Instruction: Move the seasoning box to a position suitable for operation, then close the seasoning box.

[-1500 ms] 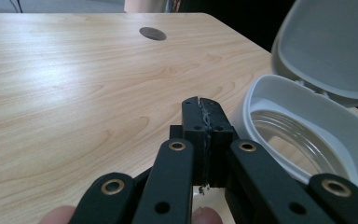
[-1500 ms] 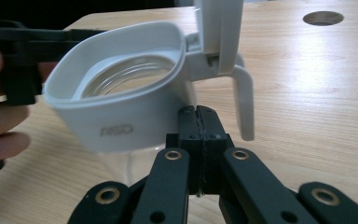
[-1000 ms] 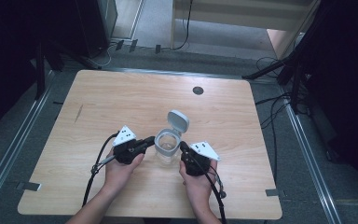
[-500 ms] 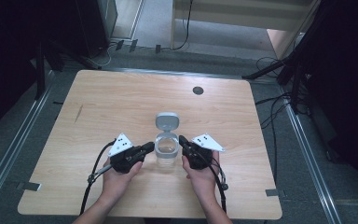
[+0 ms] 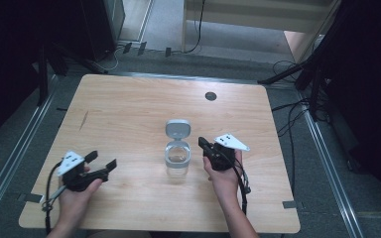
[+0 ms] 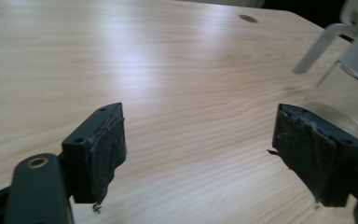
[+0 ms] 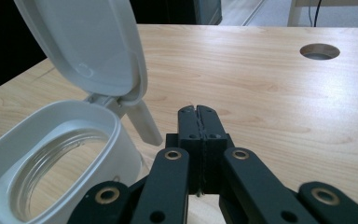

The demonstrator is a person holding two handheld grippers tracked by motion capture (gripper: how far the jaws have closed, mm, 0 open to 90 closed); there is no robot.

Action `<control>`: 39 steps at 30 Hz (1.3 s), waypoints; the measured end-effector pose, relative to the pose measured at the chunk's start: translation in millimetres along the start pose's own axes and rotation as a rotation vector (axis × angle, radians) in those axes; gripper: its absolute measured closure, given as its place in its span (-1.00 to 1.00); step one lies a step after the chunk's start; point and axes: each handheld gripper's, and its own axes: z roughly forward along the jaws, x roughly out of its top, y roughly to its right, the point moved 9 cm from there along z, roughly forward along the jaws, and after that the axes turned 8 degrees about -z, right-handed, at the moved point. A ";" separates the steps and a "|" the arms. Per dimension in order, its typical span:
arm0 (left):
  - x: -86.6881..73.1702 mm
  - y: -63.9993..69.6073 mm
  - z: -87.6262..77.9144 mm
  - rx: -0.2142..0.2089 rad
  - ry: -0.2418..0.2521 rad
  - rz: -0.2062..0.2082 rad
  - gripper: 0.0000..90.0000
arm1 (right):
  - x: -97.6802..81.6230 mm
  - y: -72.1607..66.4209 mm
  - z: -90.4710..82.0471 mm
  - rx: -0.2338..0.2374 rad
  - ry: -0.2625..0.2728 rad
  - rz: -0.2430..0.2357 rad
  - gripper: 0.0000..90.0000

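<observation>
At the left of the light wooden tabletop (image 5: 129, 114), the left gripper (image 5: 101, 163) is now found drawn back toward the near-left corner, well apart from the jar, where half a second earlier it was held close against the jar's left side. Its jaws stand wide apart with nothing between them, as confirmed in the left gripper view (image 6: 198, 154).

At the centre, the clear glass jar with a white plastic collar and flip lid (image 5: 178, 157) is seen upright on the tabletop, its lid (image 5: 178, 128) swung open and tilted back on its hinge. The jar appears empty in the right gripper view (image 7: 51, 163).

At the right, the right gripper (image 5: 203, 144) is held just beside the jar's right side, jaws pressed together on nothing (image 7: 198, 112).

It is judged that the lid-opening step is complete: the jar has been released by the left gripper and is left standing unsupported.
</observation>
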 end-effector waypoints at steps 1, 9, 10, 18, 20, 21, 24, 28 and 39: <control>-0.7 -8.6 -5.7 0.014 0.000 0.007 -0.66 | 1.7 1.3 0.8 0.001 0.002 -0.005 1.00; -5.1 -28.8 -16.8 0.013 0.020 -0.039 -0.71 | 18.2 11.5 11.7 0.002 -0.016 -0.019 1.00; -6.6 -28.6 -14.8 0.021 0.008 -0.032 -0.71 | 21.4 12.5 13.0 0.003 -0.015 -0.013 1.00; -7.2 -29.4 -9.6 0.039 -0.007 -0.027 -0.70 | 47.6 10.7 22.9 0.061 -0.001 -0.036 1.00; -7.1 -29.4 -9.2 0.038 -0.007 -0.031 -0.70 | 52.3 9.7 25.1 0.074 0.002 -0.033 1.00; -7.2 -29.3 -9.3 0.037 -0.008 -0.029 -0.70 | 53.9 9.3 26.2 0.075 0.000 -0.032 1.00; -7.3 -28.7 -10.0 0.030 -0.004 -0.033 -0.70 | 58.8 6.6 29.1 0.091 0.004 -0.036 1.00; -7.3 -28.0 -10.2 0.024 -0.001 -0.031 -0.70 | 64.9 2.8 30.1 0.108 0.019 -0.035 1.00; -7.8 -27.6 -9.6 0.024 -0.010 -0.025 -0.69 | 63.1 -15.4 -0.6 0.224 0.055 -0.055 1.00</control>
